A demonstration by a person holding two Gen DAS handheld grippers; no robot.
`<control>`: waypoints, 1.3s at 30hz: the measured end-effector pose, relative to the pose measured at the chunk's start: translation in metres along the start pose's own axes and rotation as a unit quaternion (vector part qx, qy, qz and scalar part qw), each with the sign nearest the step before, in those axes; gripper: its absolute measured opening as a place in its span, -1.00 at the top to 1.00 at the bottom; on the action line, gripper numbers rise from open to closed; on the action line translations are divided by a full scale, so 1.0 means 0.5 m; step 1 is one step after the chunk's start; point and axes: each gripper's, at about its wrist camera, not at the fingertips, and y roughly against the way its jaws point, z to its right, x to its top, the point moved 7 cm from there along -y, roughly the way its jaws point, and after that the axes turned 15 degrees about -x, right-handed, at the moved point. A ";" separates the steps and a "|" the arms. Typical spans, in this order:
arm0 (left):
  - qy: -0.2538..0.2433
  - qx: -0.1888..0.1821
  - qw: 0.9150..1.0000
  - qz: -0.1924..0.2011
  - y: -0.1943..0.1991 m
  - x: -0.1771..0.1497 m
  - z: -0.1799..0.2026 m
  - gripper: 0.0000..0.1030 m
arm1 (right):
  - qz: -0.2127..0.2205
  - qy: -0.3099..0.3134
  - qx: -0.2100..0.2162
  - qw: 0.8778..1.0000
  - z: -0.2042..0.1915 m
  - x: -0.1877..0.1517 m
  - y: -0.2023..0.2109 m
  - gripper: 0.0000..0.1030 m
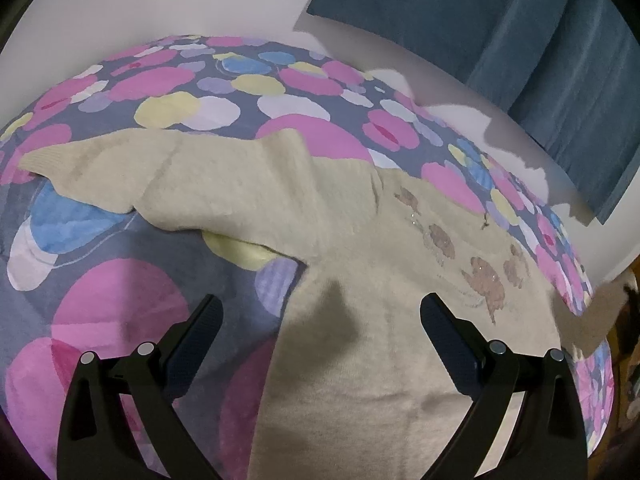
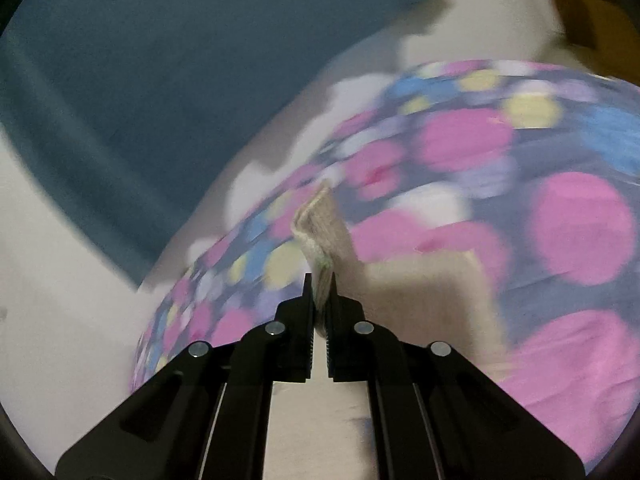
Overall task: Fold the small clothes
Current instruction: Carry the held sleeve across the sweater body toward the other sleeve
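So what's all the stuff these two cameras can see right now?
sweater: one, cream with brownish sparkly motifs, spread on the bedspread; one sleeve lies out to the left, another part is pinched and lifted by the right gripper.
bedspread: one, grey-blue with pink, yellow, blue and white blobs, under the sweater.
curtain: one, dark teal, hanging against the wall behind the bed.
wall: white, behind the bed.
left gripper: one, black, fingers wide apart over the sweater's body, holding nothing.
right gripper: one, black, clamped on a bunched fold of the sweater; its view is motion-blurred.
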 end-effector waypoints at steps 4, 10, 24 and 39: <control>0.004 0.006 1.000 0.006 0.008 0.007 -0.003 -0.91 | -0.033 0.073 0.039 0.996 -0.193 -0.095 -0.054 0.92; 0.008 0.009 1.000 0.016 0.022 0.017 -0.008 -0.91 | -0.082 0.160 0.080 0.980 -0.405 -0.270 -0.108 0.92; 0.009 0.018 0.999 0.025 0.034 0.028 -0.017 -0.91 | -0.151 0.258 0.090 0.950 -0.539 -0.532 -0.155 0.92; 0.004 0.017 1.000 0.015 0.023 0.017 -0.010 -0.91 | -0.181 0.322 0.058 0.928 -0.534 -0.626 -0.199 0.92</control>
